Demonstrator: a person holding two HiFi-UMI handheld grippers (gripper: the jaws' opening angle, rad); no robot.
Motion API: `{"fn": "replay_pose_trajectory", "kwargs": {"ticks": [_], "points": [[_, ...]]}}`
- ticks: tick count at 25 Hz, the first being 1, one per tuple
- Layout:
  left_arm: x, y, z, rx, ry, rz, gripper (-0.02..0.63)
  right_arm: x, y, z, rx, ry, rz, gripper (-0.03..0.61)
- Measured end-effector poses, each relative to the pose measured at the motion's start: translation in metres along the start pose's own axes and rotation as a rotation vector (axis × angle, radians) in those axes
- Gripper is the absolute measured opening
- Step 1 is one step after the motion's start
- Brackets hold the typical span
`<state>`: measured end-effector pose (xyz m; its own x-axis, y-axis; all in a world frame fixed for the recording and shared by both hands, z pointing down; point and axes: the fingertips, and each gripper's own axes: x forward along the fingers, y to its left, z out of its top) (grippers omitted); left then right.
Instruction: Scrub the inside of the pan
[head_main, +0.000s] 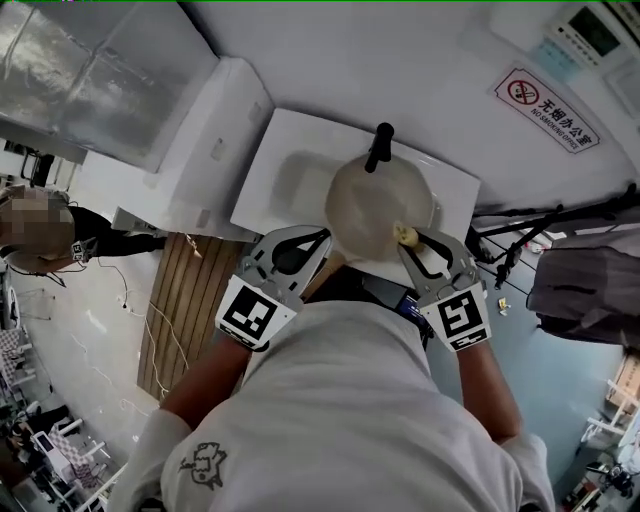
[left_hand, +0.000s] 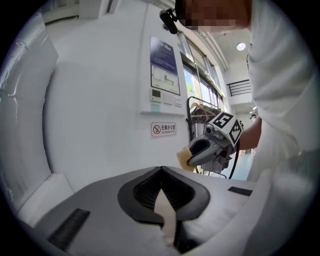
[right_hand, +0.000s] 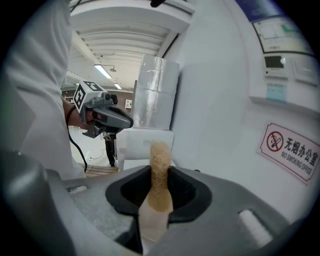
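Right gripper view: my right gripper (right_hand: 159, 175) clamps a tan foam sponge (right_hand: 161, 155); my left gripper (right_hand: 127, 121), nine o'clock, has jaws together.

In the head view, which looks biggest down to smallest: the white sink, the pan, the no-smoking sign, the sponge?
Largest to smallest:
white sink
pan, held nearer the camera, so it may look bigger than it is
no-smoking sign
sponge, only partly showing

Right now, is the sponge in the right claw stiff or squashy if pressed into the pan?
Probably squashy: the sponge looks porous and is pinched narrow in the right claw. Likely light: its free end stands without drooping.
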<state>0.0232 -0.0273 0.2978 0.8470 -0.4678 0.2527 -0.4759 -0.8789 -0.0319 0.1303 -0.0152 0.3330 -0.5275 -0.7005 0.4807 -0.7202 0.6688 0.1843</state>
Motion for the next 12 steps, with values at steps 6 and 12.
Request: {"fn": "replay_pose_trajectory", "kwargs": {"ticks": [6,12], "points": [[-0.040,-0.005,0.020,-0.019,-0.062,-0.049,0.002,-0.030,0.023,0.043,0.069,-0.059,-0.112,0.099],[-0.103,-0.007,0.021,-0.015,-0.082,-0.065,0.002,-0.034,0.083,0.069,0.107,-0.084,-0.146,0.098]]}}
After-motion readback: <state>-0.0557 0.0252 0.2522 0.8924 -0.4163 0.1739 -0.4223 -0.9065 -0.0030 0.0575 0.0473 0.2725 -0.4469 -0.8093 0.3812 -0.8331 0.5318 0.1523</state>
